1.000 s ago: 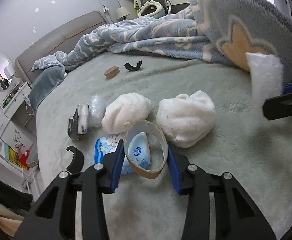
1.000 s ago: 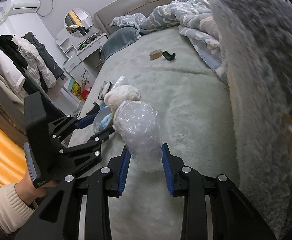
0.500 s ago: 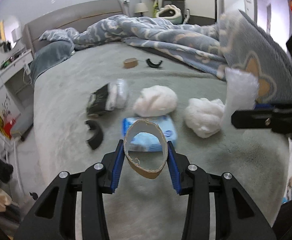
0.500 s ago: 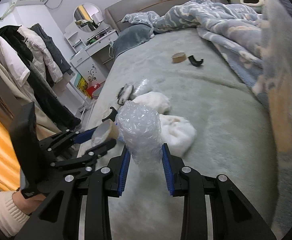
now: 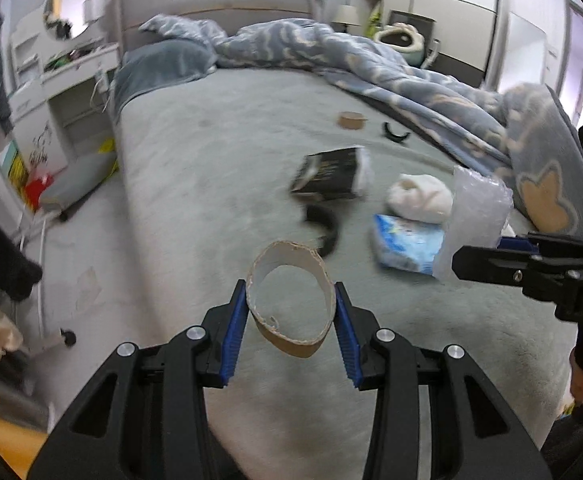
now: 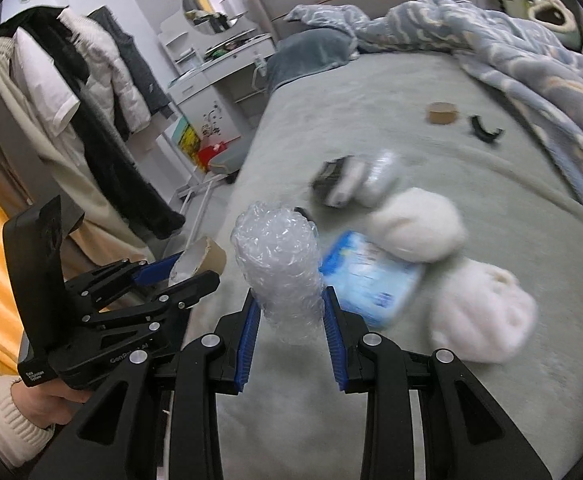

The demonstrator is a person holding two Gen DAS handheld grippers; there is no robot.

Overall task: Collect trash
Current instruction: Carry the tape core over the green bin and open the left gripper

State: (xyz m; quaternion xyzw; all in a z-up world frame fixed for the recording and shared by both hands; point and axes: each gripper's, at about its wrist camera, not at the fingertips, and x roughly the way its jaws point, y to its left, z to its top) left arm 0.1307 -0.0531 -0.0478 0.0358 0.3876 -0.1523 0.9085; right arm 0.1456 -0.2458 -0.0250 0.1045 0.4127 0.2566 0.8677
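Left gripper (image 5: 290, 312) clenched on brown cardboard tape-core ring (image 5: 290, 306), held above grey-green bed cover (image 5: 219, 168). Light, thin wall, squashed oval: hold across sides, gently. Right gripper (image 6: 289, 320) pinching clear bubble-wrap wad (image 6: 279, 264) at base; soft, springy, probably slippery.

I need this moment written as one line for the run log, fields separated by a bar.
left gripper: shut on cardboard ring | right gripper: shut on bubble wrap | both lifted above bed | on bed: blue packet, white wads, black wrapper
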